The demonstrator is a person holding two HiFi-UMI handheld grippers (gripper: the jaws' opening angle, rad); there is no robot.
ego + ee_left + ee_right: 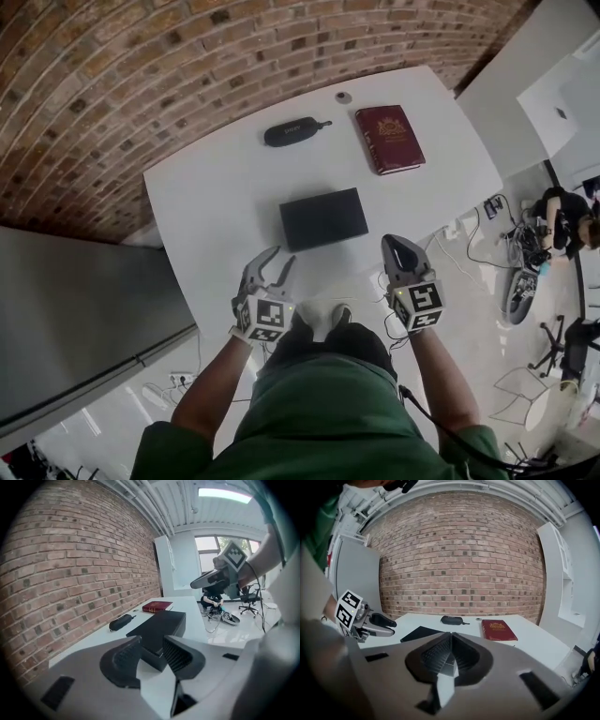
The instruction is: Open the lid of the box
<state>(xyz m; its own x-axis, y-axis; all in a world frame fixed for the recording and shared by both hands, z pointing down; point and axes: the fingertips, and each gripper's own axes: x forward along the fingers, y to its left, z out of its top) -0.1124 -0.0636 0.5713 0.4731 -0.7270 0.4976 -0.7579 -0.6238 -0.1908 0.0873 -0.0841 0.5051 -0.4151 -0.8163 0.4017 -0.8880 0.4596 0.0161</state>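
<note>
The left gripper (pixel 281 258) is hovering over the near part of the table (pixel 216 187) with its jaws spread partway. Nothing is sitting between its pads. In the left gripper view, the left gripper (pixel 152 644) is pointing at the near left corner of the black box (pixel 159 626), and that corner is showing through the gap just beyond the tips, apart from them.

The right gripper (pixel 398 246) is hanging near the box's near right corner, a little to its right, with its jaws pressed together on nothing. The right gripper view is showing the right gripper (pixel 450 641) with its ribbed pads meeting.

The black box (pixel 323 218) is lying flat in the middle of the table, its lid down and level with the body. Bare white table is running along all four of its sides. Past it, well apart, a dark oblong case (pixel 295 131) is lying at the far left and a red book (pixel 388 139) at the far right, with a small round thing (pixel 343 97) by the far edge. The table's near edge is passing under both grippers, and the brick wall is standing behind its far edge.
</note>
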